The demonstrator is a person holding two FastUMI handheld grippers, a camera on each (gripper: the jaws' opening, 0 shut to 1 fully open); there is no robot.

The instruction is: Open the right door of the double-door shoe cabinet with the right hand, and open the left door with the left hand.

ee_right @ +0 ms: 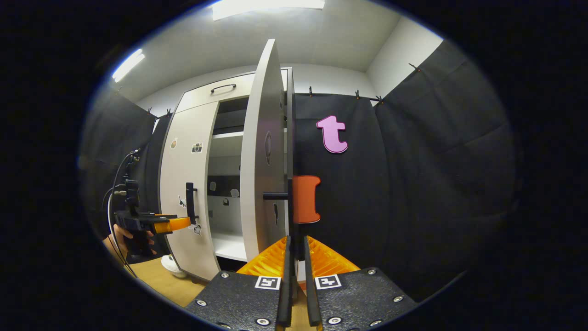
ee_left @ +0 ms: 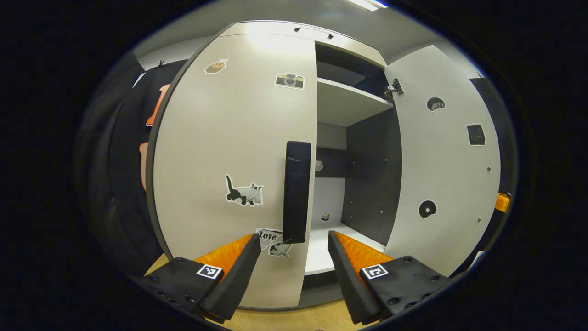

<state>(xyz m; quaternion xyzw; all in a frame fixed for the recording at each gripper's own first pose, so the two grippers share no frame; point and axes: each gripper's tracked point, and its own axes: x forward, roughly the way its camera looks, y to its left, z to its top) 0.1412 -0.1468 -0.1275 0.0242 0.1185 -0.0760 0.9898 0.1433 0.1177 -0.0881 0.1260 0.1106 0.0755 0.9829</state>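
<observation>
Booth with black cloth walls, white ceiling with strip lights, wood-look floor. Shoe cabinet stands against the back, white body, dark interior panels.

Right door is swung well open; in the right gripper view it's seen nearly edge-on. Inside: white upper shelf, white bottom shelf, dark side panel, a few small stickers on the back wall. Hinge visible at top of the open door.

Left door is shut, flush with the cabinet front. Stickers on it: cat, camera, a hand, a "Love" one near the bottom. Its black vertical handle sits at the door's inner edge, next to the opening.

Left tool: fingers spread wide, holding nothing. Handle's lower end sits between and just above the fingertips, not touching either as far as I can tell. In the right gripper view the same left tool is just beside that handle, held by a hand; a white shoe on the floor below it.

Right tool: fingers closed down to a thin slit around the black handle of the right door, which runs up edge-on between them, with its black stem to the door. Both pads look pressed on it
</observation>
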